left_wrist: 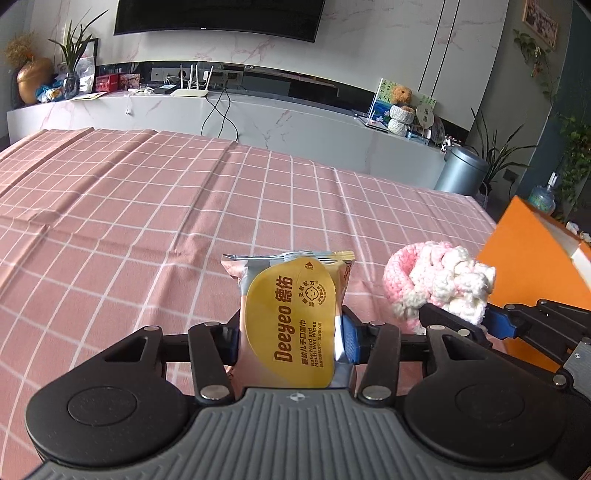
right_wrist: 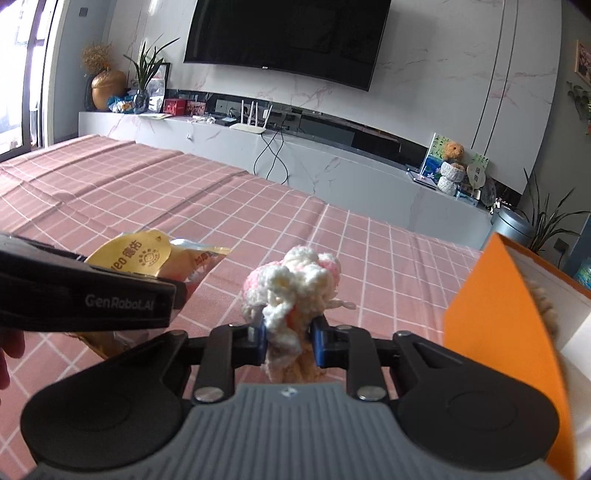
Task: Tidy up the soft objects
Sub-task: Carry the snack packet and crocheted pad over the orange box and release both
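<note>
Wet-wipes pack (left_wrist: pixel 291 321): pink pouch with a yellow "Deeyeo" flap, standing upright at lower centre of the left wrist view, clamped between blue pads; in the right wrist view it shows at left centre (right_wrist: pixel 155 258), partly hidden behind the other tool.
Left tongs (left_wrist: pixel 290 336): closed on the wet-wipes pack, one pad pressed against each side of the pouch; their black body, lettered "GenRobot.AI", crosses the left edge of the right wrist view.
Crocheted item (right_wrist: pixel 291 288): pink-and-white yarn bundle at centre of the right wrist view, pinched at its lower part; in the left wrist view it sits at right centre (left_wrist: pixel 439 284), just beside the pack.
Right tongs (right_wrist: pixel 288 338): closed on the crocheted item, blue pads squeezing the yarn from both sides.
Orange box (right_wrist: pixel 506 332): open-topped, white inside, at the right edge of both views, near the crocheted item.
Tabletop (left_wrist: pixel 147 206): covered by a pink cloth with a white grid, creased, filling the middle of both views.
Background: a marble-patterned ledge (left_wrist: pixel 258 114) beyond the tabletop carries a white router (left_wrist: pixel 190 92), a gold vase (left_wrist: pixel 31 79) at upper left and a teddy bear (left_wrist: pixel 402 95) at upper right; a dark television (left_wrist: pixel 218 16) hangs above.
</note>
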The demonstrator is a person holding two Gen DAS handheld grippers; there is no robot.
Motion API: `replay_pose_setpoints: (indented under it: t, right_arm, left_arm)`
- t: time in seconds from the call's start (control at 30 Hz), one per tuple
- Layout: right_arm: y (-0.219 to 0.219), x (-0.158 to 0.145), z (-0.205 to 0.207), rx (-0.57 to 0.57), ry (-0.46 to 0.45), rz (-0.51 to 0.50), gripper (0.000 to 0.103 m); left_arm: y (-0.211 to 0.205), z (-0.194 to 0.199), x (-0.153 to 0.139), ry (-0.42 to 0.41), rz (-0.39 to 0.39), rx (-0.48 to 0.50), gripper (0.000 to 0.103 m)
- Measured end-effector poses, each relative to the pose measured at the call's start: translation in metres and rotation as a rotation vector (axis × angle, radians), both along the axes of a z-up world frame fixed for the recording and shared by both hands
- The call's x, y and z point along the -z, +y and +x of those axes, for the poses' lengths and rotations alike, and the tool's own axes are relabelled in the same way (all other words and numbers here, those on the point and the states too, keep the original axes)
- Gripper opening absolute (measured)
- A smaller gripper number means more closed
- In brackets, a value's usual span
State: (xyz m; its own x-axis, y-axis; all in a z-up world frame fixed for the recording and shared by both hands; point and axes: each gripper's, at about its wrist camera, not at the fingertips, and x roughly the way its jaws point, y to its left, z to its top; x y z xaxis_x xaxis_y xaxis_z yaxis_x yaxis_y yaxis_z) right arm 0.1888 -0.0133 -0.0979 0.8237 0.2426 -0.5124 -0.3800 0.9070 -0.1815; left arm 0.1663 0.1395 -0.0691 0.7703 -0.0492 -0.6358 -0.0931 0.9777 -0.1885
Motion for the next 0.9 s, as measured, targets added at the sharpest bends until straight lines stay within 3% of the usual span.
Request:
replay_pose_setpoints:
  t: [0.23,0.57,0.73,0.9]
  right_arm:
    - [-0.031,-0.038,-0.047,-0.005,-0.058,0.042,0.021]
    - [-0.098,-0.089,-0.109,0.040,-0.168,0.082,0.021]
    - [-0.152,-0.105,-0.122,0.106,-0.149,0.131,0.021]
    - [-0.201,-0.108,-0.124,0.161,-0.113,0.110,0.022]
  left_arm:
    - [-0.015,-0.034,-0.030,-0.036,-0.027,0.025,0.056]
    - [-0.058,-0.071,-0.079,-0.129,-0.011,0.133,0.056]
    - [-0.092,-0.078,-0.099,-0.185,-0.013,0.233,0.056]
    - [-0.131,-0.071,-0.111,-0.213,-0.023,0.348,0.056]
